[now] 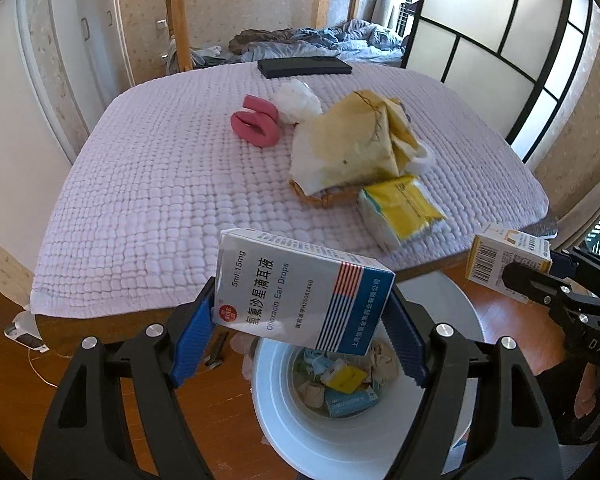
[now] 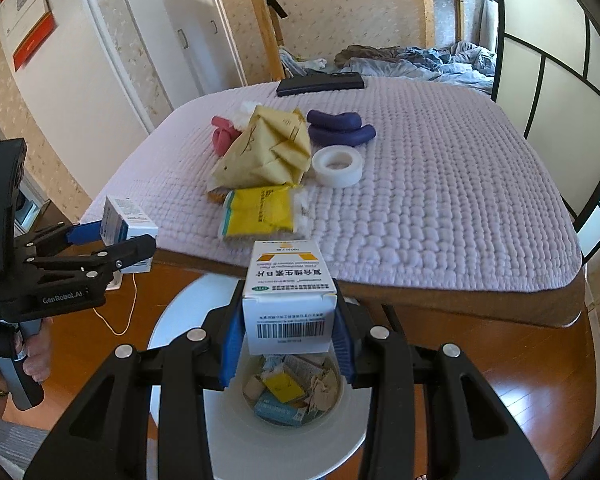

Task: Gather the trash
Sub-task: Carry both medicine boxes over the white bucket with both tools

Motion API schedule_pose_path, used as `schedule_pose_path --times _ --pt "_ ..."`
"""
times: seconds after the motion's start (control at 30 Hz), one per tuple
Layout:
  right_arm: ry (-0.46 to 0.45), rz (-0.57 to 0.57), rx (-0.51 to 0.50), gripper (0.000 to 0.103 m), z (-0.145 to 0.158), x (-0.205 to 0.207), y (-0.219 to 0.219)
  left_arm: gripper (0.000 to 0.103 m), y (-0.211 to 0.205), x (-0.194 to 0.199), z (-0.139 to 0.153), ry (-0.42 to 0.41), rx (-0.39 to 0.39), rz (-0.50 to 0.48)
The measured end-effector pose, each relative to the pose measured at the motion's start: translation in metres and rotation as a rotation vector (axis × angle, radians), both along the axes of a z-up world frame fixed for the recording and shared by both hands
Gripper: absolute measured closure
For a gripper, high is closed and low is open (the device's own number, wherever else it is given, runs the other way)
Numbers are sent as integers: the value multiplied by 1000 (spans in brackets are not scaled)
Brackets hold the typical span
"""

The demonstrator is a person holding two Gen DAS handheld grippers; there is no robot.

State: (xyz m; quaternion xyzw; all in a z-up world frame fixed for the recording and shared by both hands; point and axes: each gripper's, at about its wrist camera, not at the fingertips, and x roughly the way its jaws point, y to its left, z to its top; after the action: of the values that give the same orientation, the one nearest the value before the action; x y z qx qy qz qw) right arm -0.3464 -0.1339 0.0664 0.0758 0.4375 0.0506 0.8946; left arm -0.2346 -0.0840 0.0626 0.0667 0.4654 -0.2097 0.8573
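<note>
My left gripper is shut on a white and blue ear drops box, held above the white trash bin, which holds several scraps. My right gripper is shut on a white vitamin box with a barcode, also held above the bin. Each gripper shows in the other's view: the right one with its box, the left one with its box. On the table lie a crumpled yellowish paper and a yellow tissue pack.
The table has a lilac quilted cover. On it lie a pink clip, purple foam rolls, a white tape roll, a white wad and a black phone. A wooden floor surrounds the bin.
</note>
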Motion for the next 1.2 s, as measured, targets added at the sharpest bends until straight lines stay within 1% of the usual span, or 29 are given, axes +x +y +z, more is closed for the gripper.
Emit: schedule_pose_path --times 0.17,0.5,1.2 --pt "8 4 -2 65 -2 -6 3 25 -6 -13 -2 8 12 -24" --pt "11 5 4 65 -4 -17 8 25 -13 -29 -3 11 32 -41" --pt "23 15 -2 65 -7 -21 10 25 -21 -35 -9 28 45 -70"
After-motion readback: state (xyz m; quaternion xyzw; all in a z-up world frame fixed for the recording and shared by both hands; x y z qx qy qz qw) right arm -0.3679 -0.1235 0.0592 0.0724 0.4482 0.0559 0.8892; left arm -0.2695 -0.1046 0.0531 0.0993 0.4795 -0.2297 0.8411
